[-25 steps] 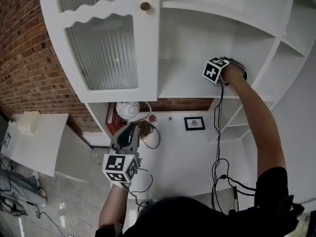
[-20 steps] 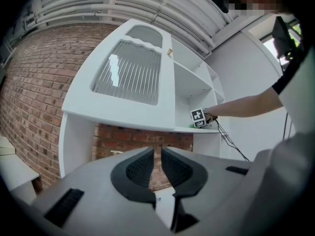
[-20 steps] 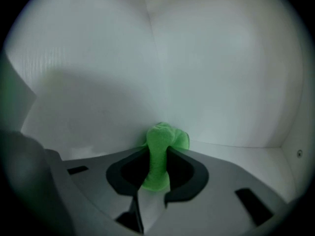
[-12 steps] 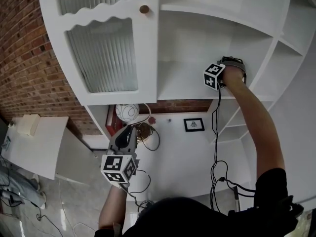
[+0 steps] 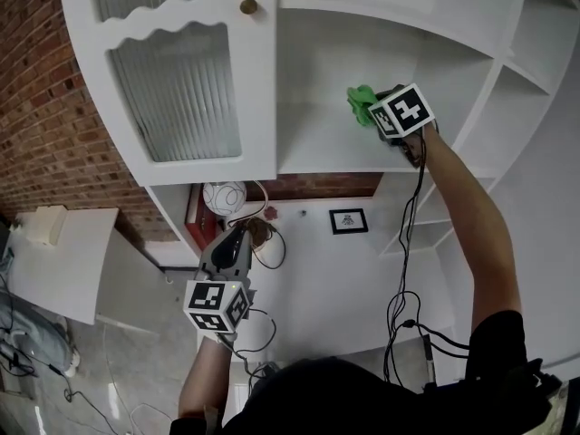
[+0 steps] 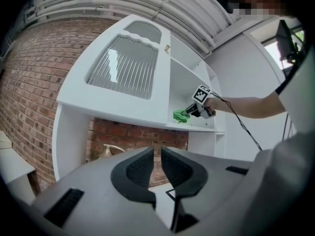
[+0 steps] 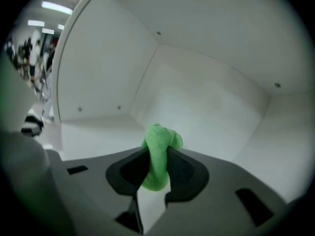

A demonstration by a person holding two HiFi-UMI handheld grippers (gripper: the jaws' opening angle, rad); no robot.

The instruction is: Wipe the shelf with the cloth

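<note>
A bunched green cloth point(image 7: 158, 157) is pinched between the jaws of my right gripper point(image 7: 157, 168), which is shut on it inside the white cupboard bay. In the head view the green cloth point(image 5: 362, 104) sticks out left of the right gripper point(image 5: 381, 116), just above the white shelf point(image 5: 317, 148). The left gripper view shows the green cloth point(image 6: 181, 115) resting at the shelf point(image 6: 197, 127) front. My left gripper point(image 5: 231, 250) hangs low, below the cupboard, its jaws nearly together with nothing between them point(image 6: 156, 165).
A closed ribbed-glass cupboard door point(image 5: 177, 84) with a brass knob point(image 5: 247, 6) stands left of the open bay. A brick wall point(image 5: 45, 107) lies further left. Below are a white ball point(image 5: 223, 196), a framed picture point(image 5: 346, 220) and cables point(image 5: 263, 243). More shelf bays point(image 5: 507, 107) lie right.
My right gripper has swept left along the shelf from the bay's right back corner toward its middle, and the green cloth now shows beside it. The left gripper has barely moved.
</note>
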